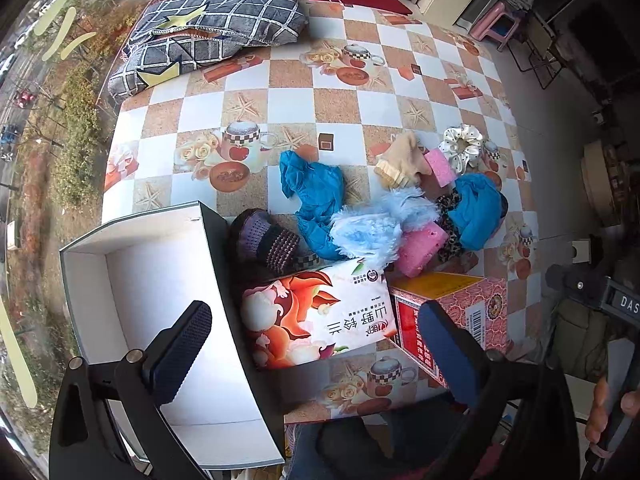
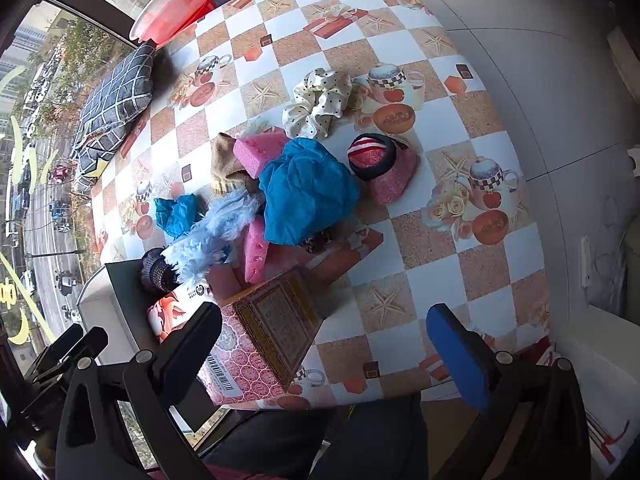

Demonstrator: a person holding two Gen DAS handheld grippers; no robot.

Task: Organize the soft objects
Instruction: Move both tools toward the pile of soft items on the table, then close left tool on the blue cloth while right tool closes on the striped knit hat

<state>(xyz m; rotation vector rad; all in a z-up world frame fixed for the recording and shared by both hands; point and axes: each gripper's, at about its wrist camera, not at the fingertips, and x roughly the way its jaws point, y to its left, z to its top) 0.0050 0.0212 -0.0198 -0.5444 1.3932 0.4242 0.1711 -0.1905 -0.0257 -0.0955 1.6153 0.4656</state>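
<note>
Left gripper (image 1: pixel 316 350): jaws wide apart, holding nothing, hovering over the desk's (image 1: pixel 288 100) near edge between the white box (image 1: pixel 160 280) at 9 o'clock and the red carton (image 1: pixel 452 312) at 2 o'clock. Right gripper (image 2: pixel 324 354): jaws wide apart too, empty, above the same carton (image 2: pixel 260 344).

Tissue pack (image 1: pixel 320 316) at 12 o'clock of the left gripper: Chinese characters, upside down, not clearly readable. Barcode on the carton's side. "DAS" on a black part at the right edge of the left view.

Soft things heaped mid-desk at 12 to 1 o'clock: blue cloth (image 2: pixel 308 192), fluffy pale-blue piece (image 1: pixel 372 228), pink sponges (image 1: pixel 422 246), knitted purple hat (image 1: pixel 266 240), beige sock (image 1: pixel 400 160), dotted cream scrunchie (image 2: pixel 318 104), red-striped headband (image 2: pixel 372 156). Checked pillows (image 1: pixel 216 28) at 11 o'clock, well apart.
</note>
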